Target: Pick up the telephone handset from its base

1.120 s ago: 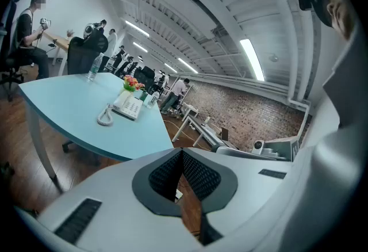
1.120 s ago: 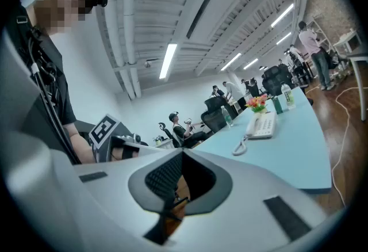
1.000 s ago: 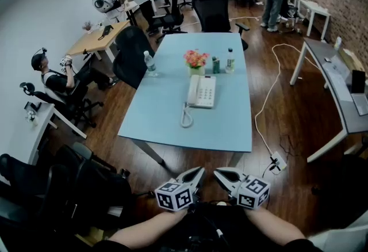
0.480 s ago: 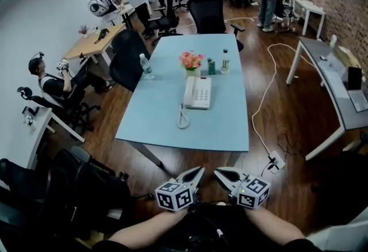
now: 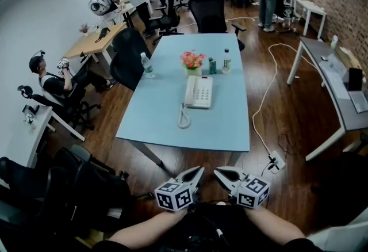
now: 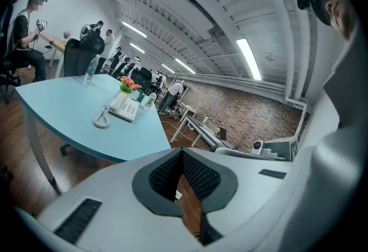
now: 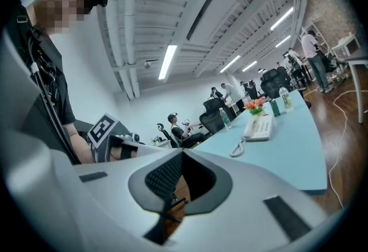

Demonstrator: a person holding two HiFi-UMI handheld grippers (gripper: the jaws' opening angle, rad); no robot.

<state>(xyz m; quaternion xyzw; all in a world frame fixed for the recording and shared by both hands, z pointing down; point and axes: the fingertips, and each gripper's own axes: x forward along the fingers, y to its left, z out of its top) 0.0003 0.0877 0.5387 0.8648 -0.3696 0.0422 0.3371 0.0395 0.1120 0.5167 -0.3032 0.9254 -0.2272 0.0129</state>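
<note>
The room is an open office with a dark wooden floor [image 5: 270, 130], and in its middle stands a long light-blue bench [image 5: 167, 130]. Compared with one second ago, almost nothing changes. The head view sits a little differently, so the bench appears slightly shifted, and some people at the back stand in other places. Both grippers stay in the same low place in front of the person's body. The left gripper [image 5: 197, 172] has its jaws clenched with nothing between them, and the right gripper [image 5: 221, 174] looks the same, pads together and empty. For the task this means, in my judgement, that the picking is not yet started, and the approach to the bench is the first step that remains. The telephone [image 5: 199, 92] lies near the middle of the bench, just in front of a small pot of flowers [image 5: 192, 61]. The handset [image 5: 190, 91] rests on the left side of its base [image 5: 204, 92], and the coiled cord [image 5: 183, 117] runs toward the near edge. The handset is well apart from both pairs of jaws, with the near part of the bench and a strip of floor between. In the left gripper view it shows above and left of the jaws; in the right gripper view, above and right.
</note>
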